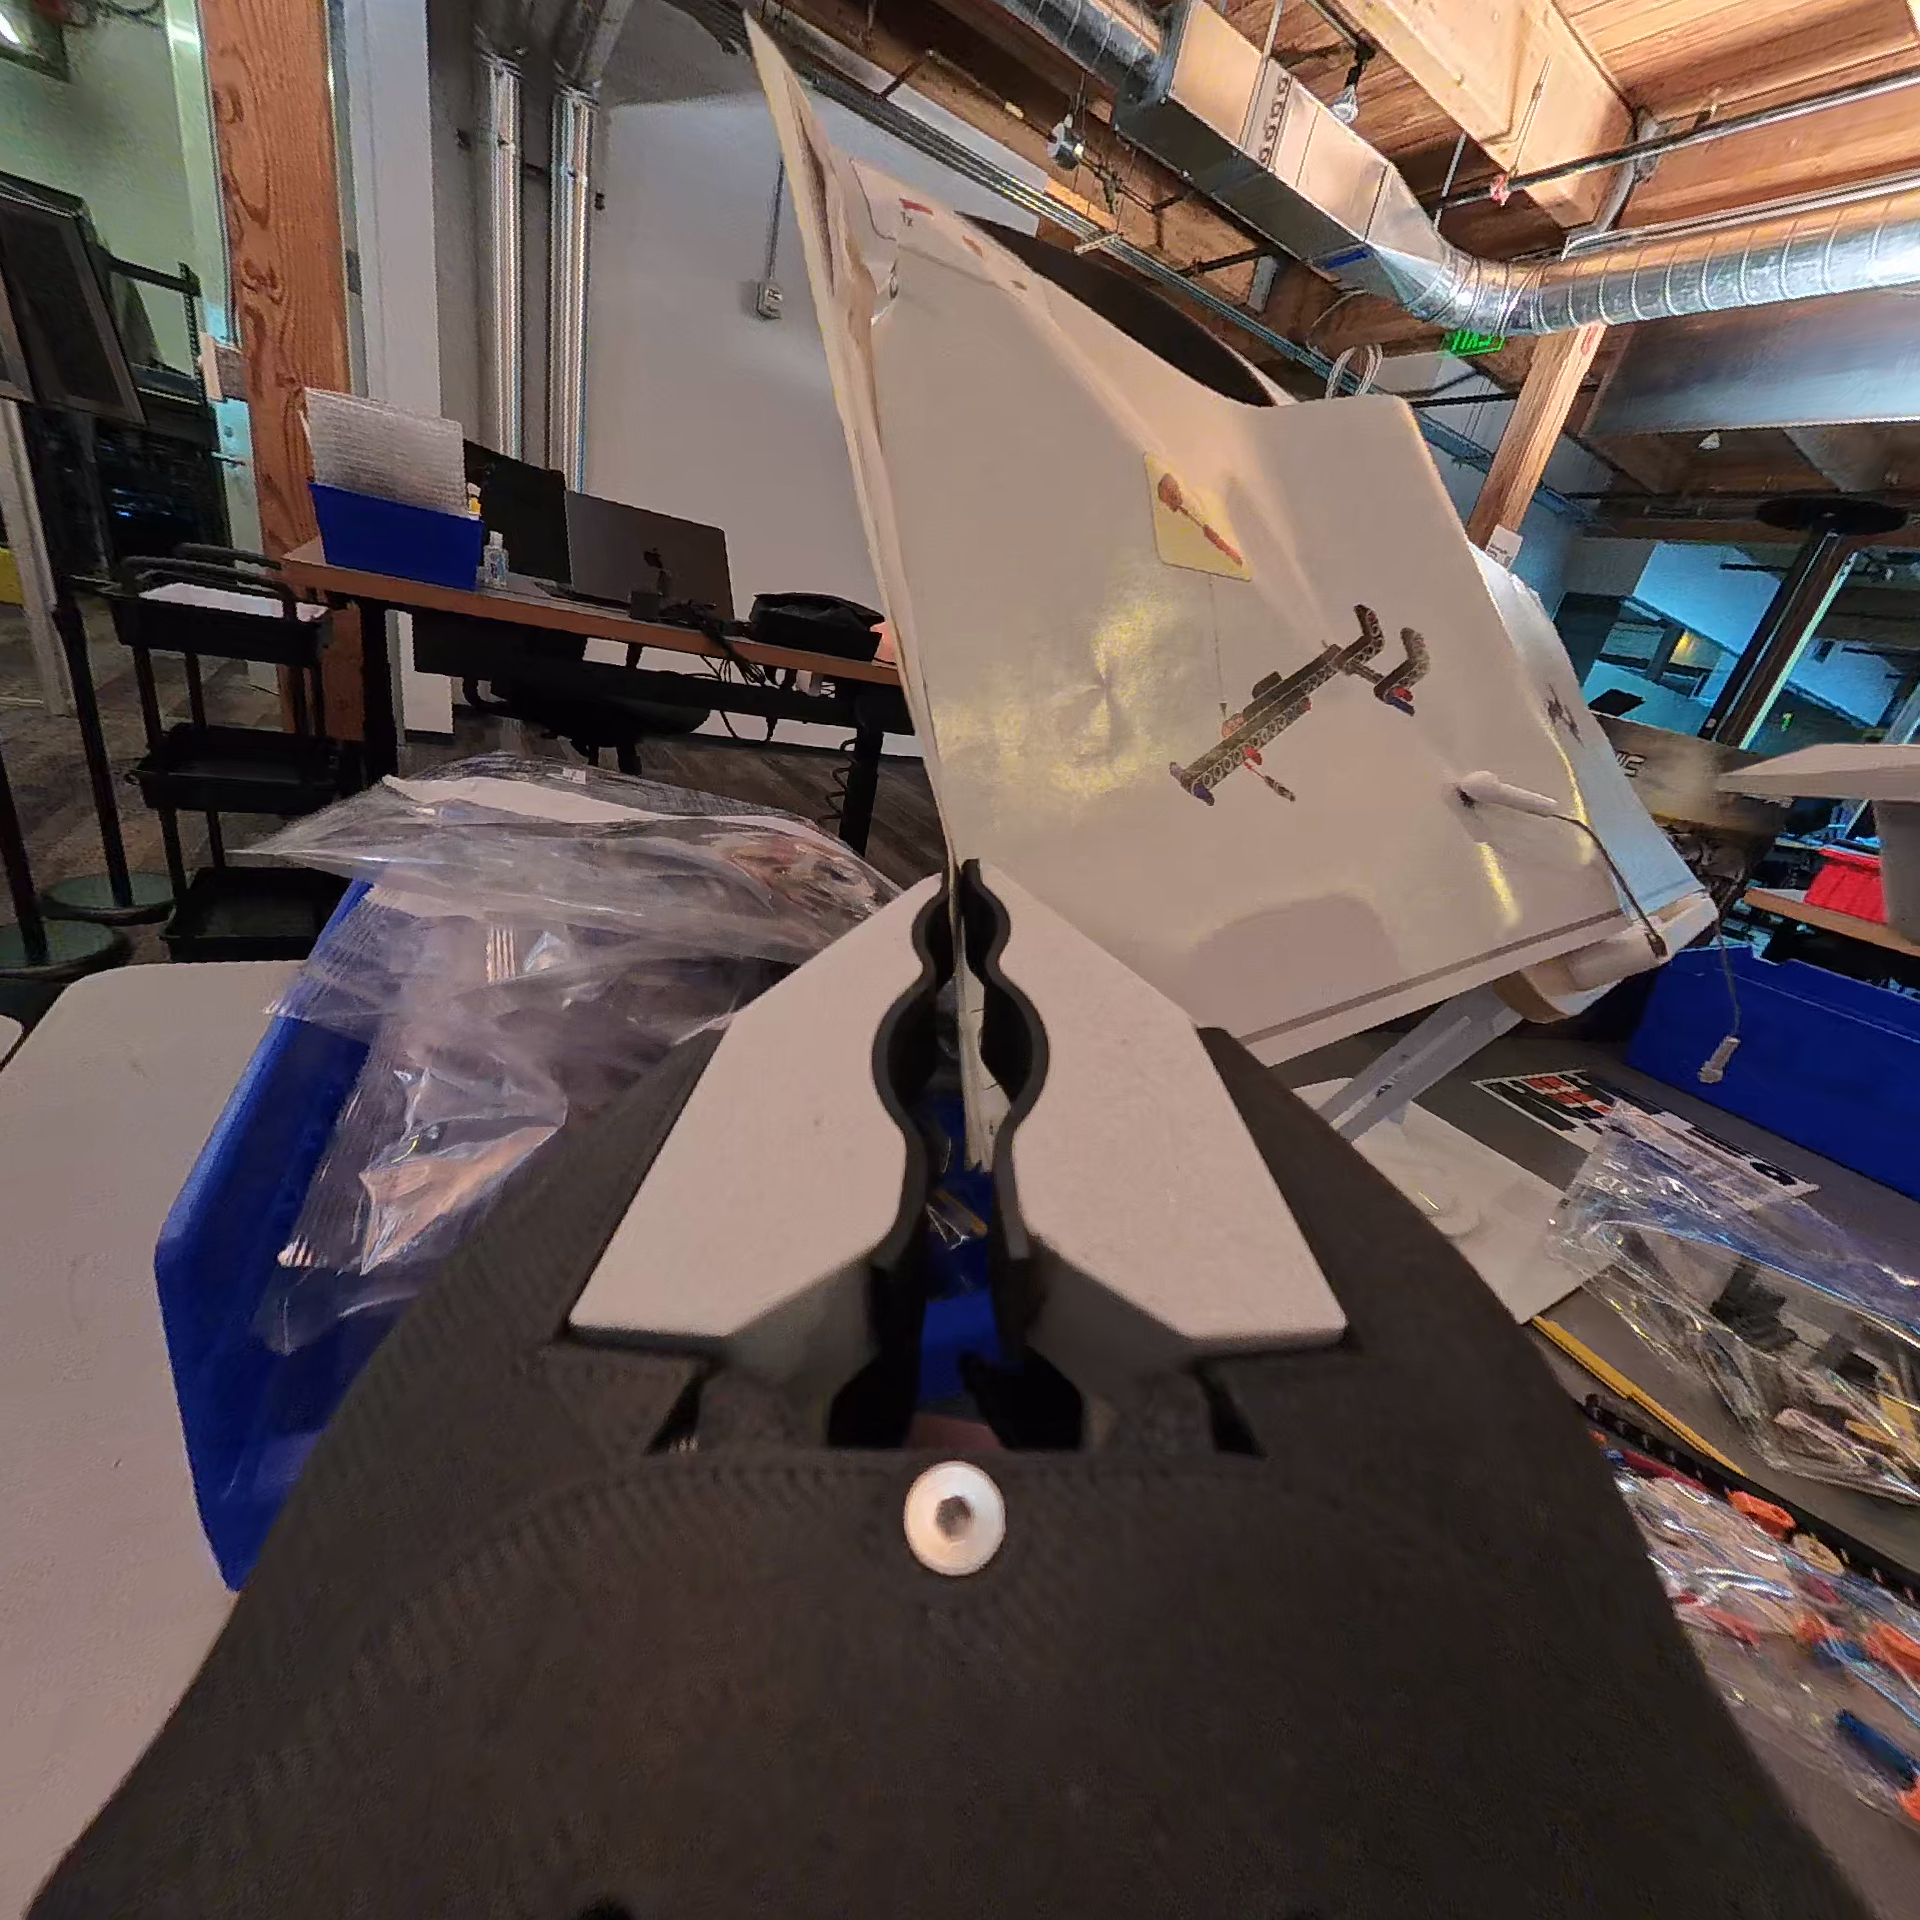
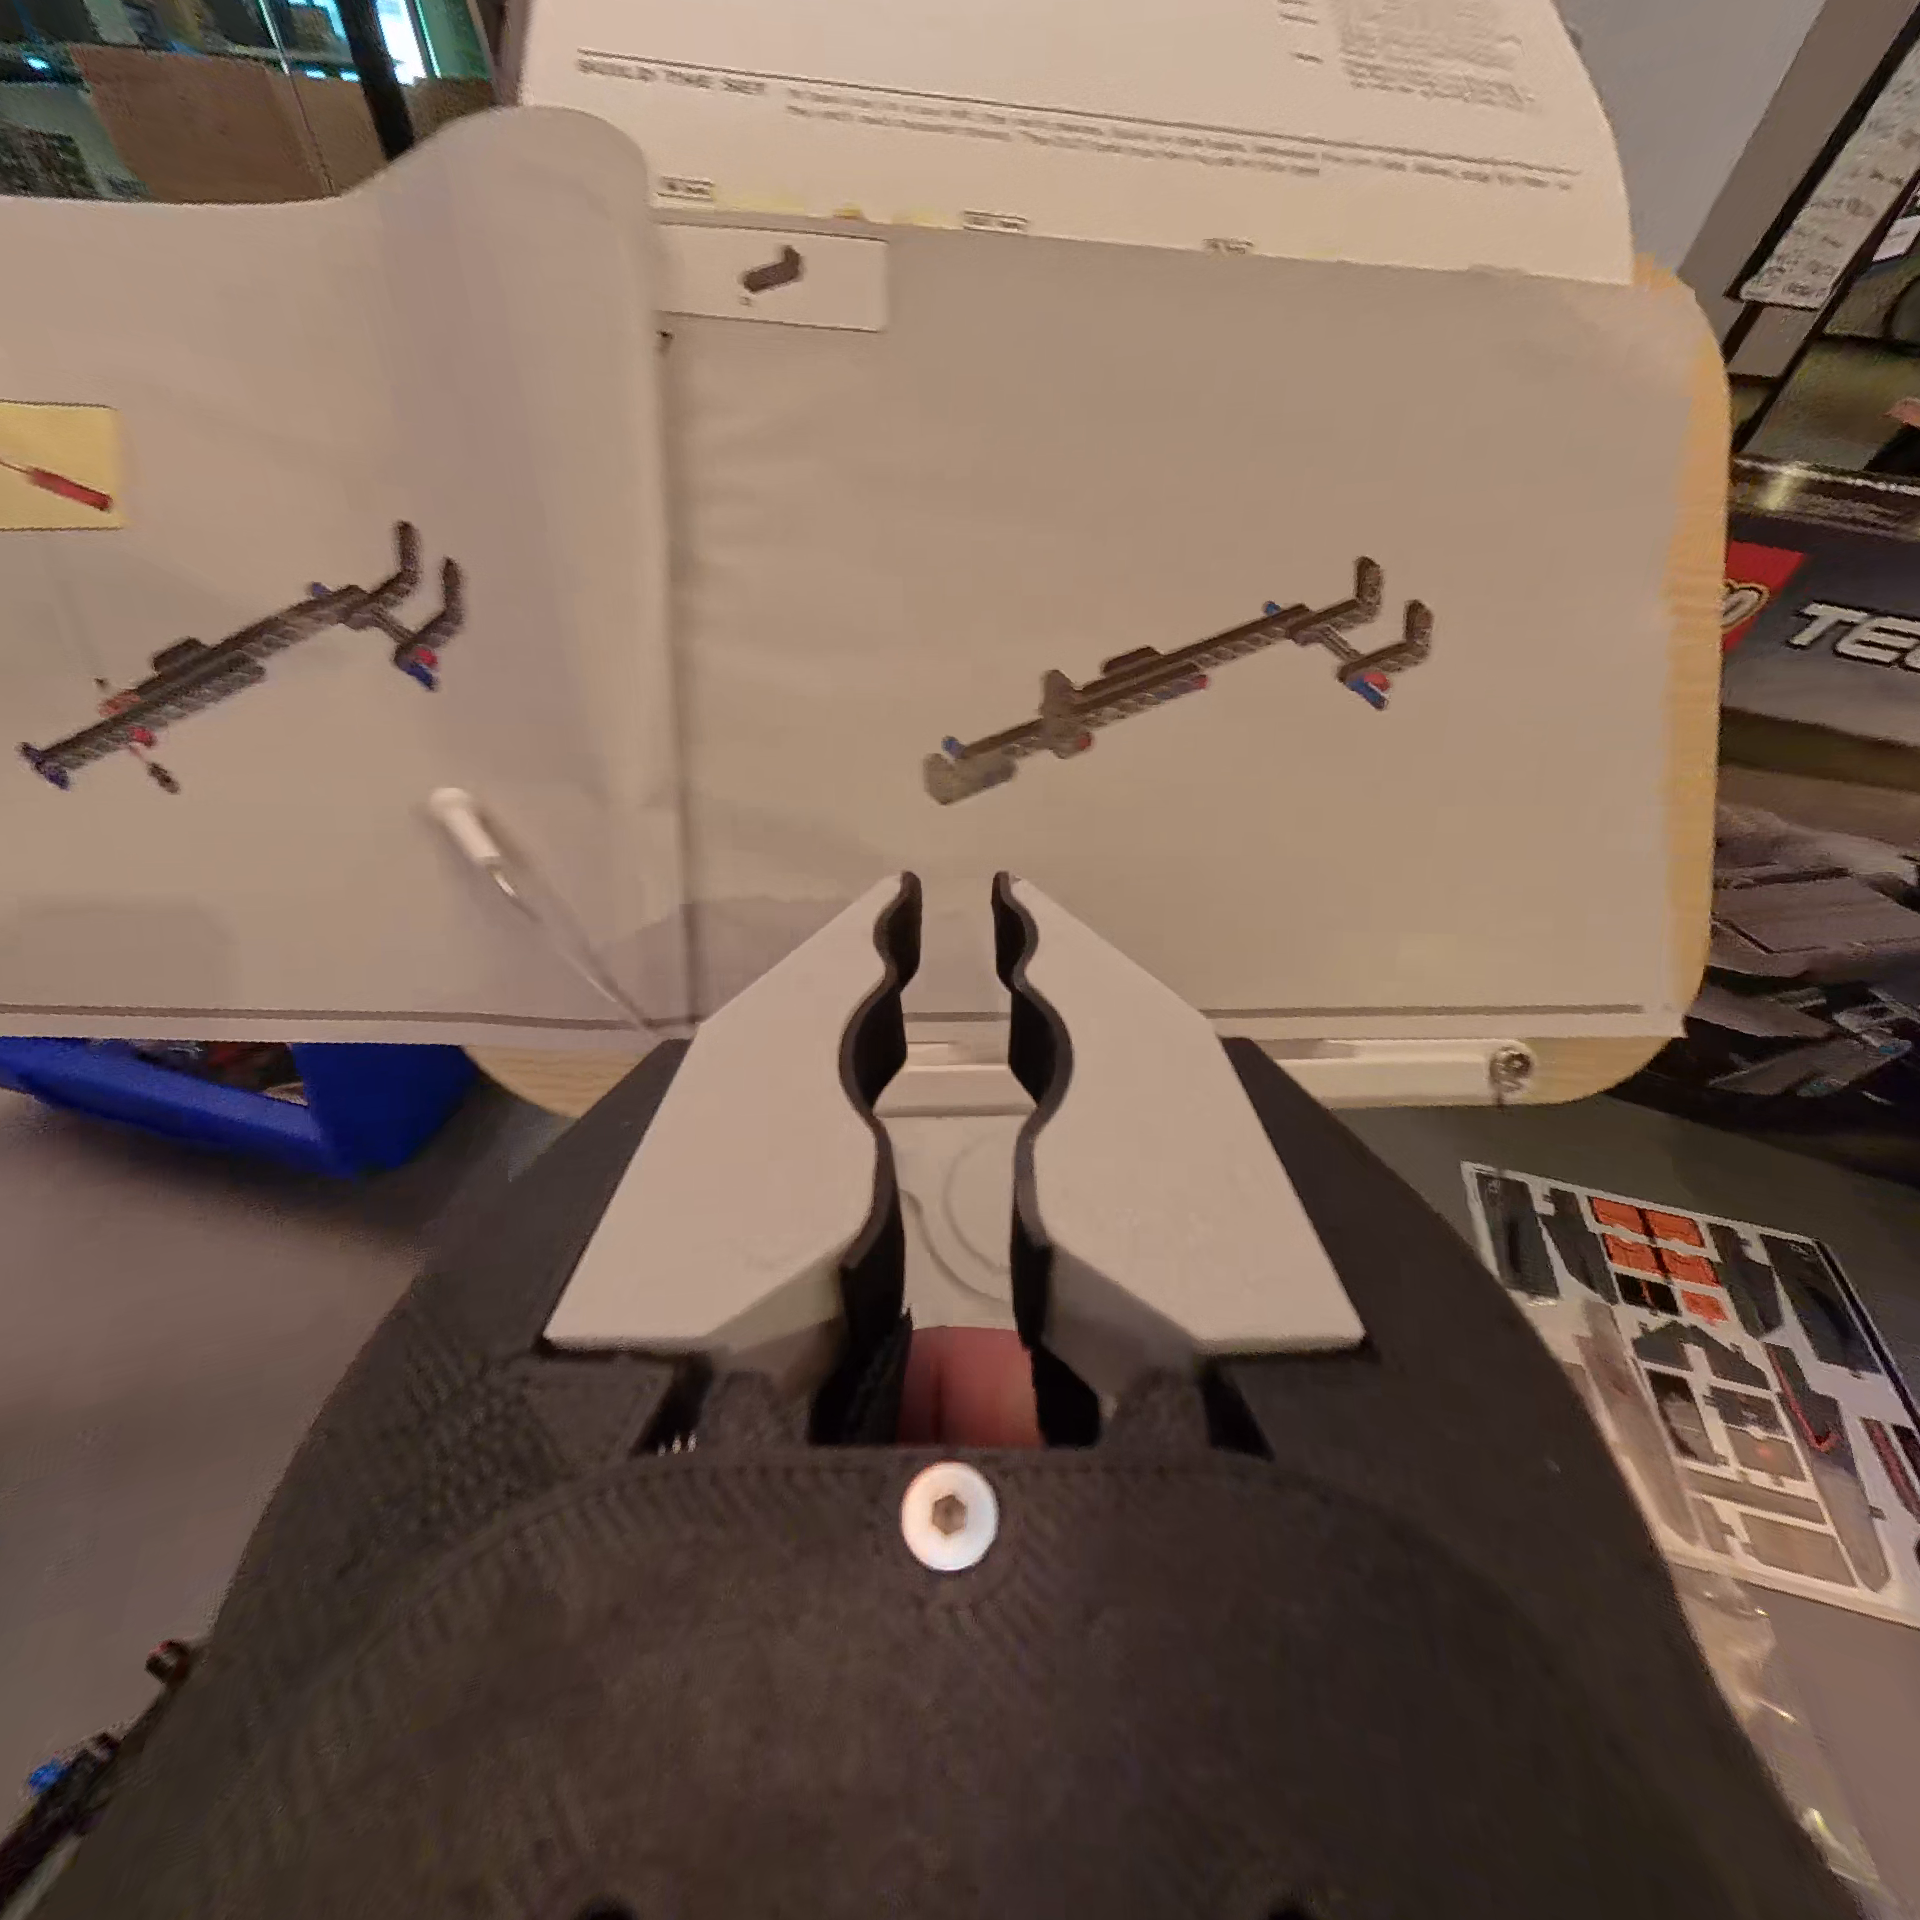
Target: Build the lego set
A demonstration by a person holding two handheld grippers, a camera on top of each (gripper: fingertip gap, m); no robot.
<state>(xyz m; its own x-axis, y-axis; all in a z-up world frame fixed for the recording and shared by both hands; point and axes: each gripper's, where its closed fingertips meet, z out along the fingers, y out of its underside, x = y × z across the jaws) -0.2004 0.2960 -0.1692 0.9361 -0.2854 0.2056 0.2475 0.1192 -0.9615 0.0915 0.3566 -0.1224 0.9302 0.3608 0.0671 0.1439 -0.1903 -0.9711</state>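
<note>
The manual (image 2: 1143,623) sat open on a tilted wooden stand (image 2: 1694,675) at the back of the grey table (image 2: 260,1299). Both visible pages showed a long dark beam assembly with red and blue pins. A white clip (image 2: 462,821) on a wire lay against the left page.

In the left wrist view, the left gripper (image 1: 958,883) was closed on a group of pages (image 1: 831,312), pinched edge-on between the fingertips and lifted upright off the stand. The page (image 1: 1195,675) behind it stayed flat against the stand.

The right gripper (image 2: 956,883) hovered in front of the right page's lower edge, jaws slightly parted and holding nothing.

A sticker sheet (image 2: 1714,1371) lay flat on the table to the right of the stand. Clear bags of parts (image 1: 1766,1299) rested near it, with loose orange and blue pieces (image 1: 1787,1590) closer in. A blue bin (image 1: 260,1195) stuffed with crumpled clear bags (image 1: 520,935) stood to the left. The dark set box (image 2: 1829,675) stood beside the stand on the right.
</note>
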